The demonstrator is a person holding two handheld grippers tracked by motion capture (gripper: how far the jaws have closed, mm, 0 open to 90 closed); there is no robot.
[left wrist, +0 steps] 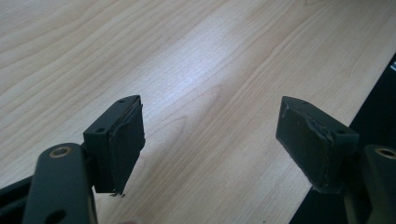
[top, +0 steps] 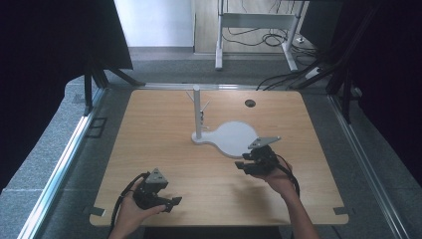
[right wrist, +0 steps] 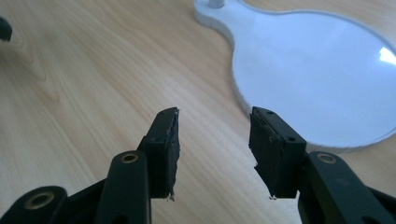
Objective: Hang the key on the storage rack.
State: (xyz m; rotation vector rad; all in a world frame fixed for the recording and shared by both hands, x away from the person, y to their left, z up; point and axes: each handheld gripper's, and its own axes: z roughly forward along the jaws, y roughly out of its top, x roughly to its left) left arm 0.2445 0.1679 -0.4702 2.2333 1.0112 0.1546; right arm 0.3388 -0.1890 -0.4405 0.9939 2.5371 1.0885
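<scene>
A white stand [top: 232,138] sits mid-table: a round flat base with a short neck and an upright post [top: 197,112] bearing thin pegs. Its base [right wrist: 308,74] lies just ahead and to the right of my right gripper [right wrist: 212,140], whose jaws stand open with nothing between them. In the high view the right gripper [top: 244,167] hovers at the base's near edge. My left gripper [top: 171,203] rests near the table's front edge, held by a hand. Its jaws are wide open over bare wood [left wrist: 210,135], empty.
The wooden table [top: 164,149] has a dark cable hole [top: 250,103] at the back right. Its front edge shows as a dark drop [left wrist: 369,112] beside the left gripper. Metal rails and black curtains flank the table; a desk frame and cables stand behind.
</scene>
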